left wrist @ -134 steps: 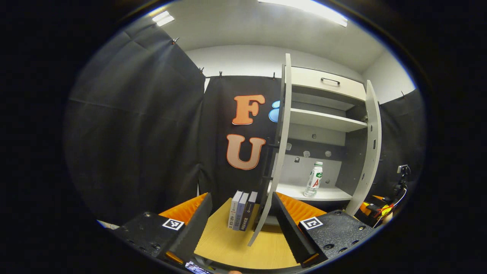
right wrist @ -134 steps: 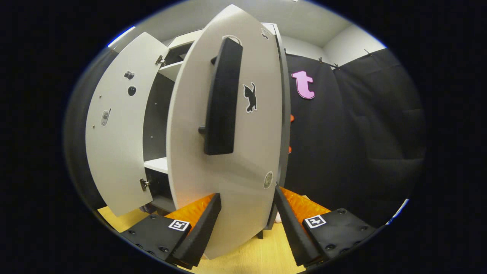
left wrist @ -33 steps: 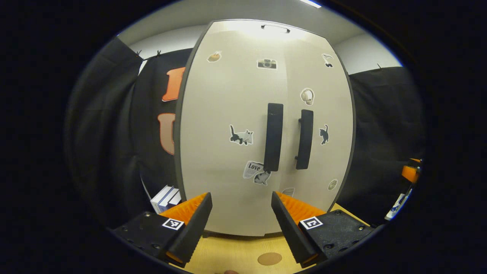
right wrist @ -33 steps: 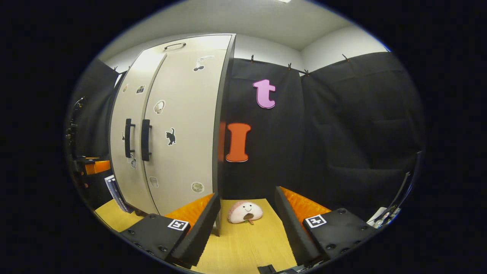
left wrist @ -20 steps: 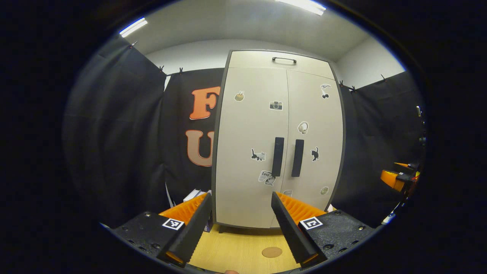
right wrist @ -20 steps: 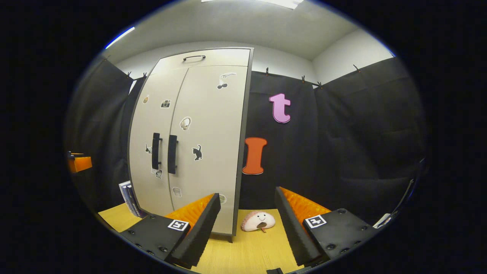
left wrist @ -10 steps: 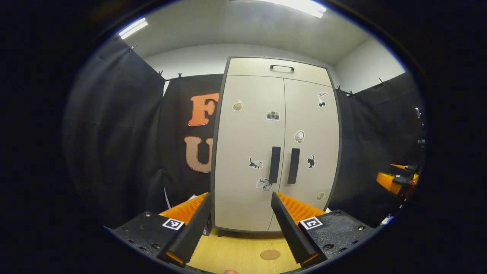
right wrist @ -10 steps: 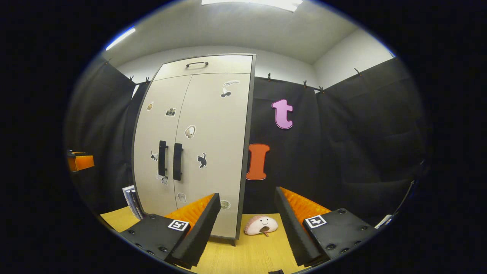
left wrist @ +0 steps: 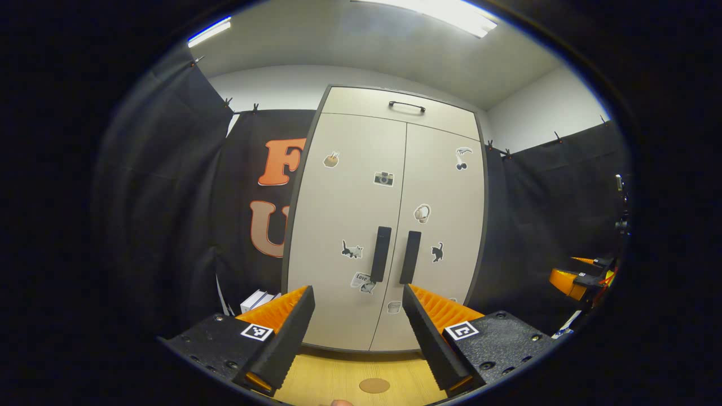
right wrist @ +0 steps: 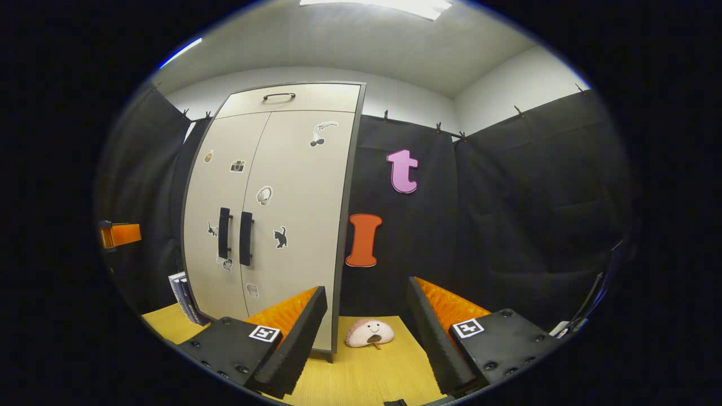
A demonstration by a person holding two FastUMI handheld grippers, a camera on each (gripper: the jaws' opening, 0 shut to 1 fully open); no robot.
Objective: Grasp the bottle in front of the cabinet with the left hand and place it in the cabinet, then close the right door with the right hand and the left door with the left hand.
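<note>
The pale cabinet (left wrist: 350, 186) stands with its left door (left wrist: 344, 225) and right door (left wrist: 448, 225) both shut, their dark handles (left wrist: 381, 254) side by side. The doors hide the inside and the bottle. My left gripper (left wrist: 356, 290) is open and empty, held back from the doors at about handle height. In the right gripper view the same cabinet (right wrist: 282, 186) is off to the left. My right gripper (right wrist: 365, 290) is open and empty, facing the booth wall beside the cabinet's right edge. Each view catches the other gripper far off (left wrist: 575, 279) (right wrist: 119, 234).
Several books (left wrist: 256, 299) (right wrist: 183, 296) stand on the wooden table (left wrist: 338, 378) left of the cabinet. A round brown disc (left wrist: 374, 385) lies on the table below my left gripper. A small pink plush toy (right wrist: 369, 334) lies at the cabinet's right foot.
The doors, open earlier with the bottle on the lower shelf, are both shut. Both grippers have drawn back from the cabinet and stay open; lately both views have swung slightly right.
</note>
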